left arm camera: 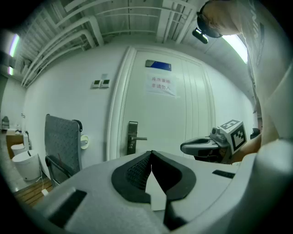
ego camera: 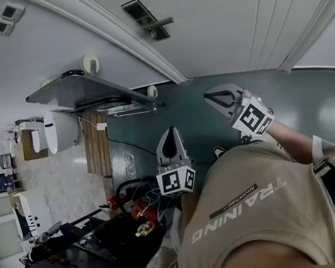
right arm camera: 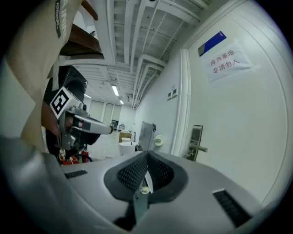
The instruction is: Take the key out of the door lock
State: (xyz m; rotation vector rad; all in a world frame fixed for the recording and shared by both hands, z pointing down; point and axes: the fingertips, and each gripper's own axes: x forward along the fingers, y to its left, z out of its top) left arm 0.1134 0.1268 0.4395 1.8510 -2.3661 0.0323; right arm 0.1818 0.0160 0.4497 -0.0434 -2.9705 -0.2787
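Note:
The white door [left arm camera: 169,123] carries a dark lock plate [left arm camera: 132,137] with a lever handle [left arm camera: 139,138]; the plate also shows in the right gripper view [right arm camera: 197,136] and in the head view [ego camera: 145,17]. No key can be made out at this distance. My left gripper [left arm camera: 151,153] is shut with nothing visibly between its pads, and it is held well back from the door. My right gripper [right arm camera: 147,155] is also shut and away from the lock. In the head view the left gripper [ego camera: 170,129] sits left of the right gripper [ego camera: 209,97].
A grey chair [left arm camera: 62,137] stands left of the door frame, with a white round bin [left arm camera: 20,160] further left. Red fire extinguishers [ego camera: 136,209] lie near the person's body. A paper notice [left arm camera: 161,85] hangs on the door.

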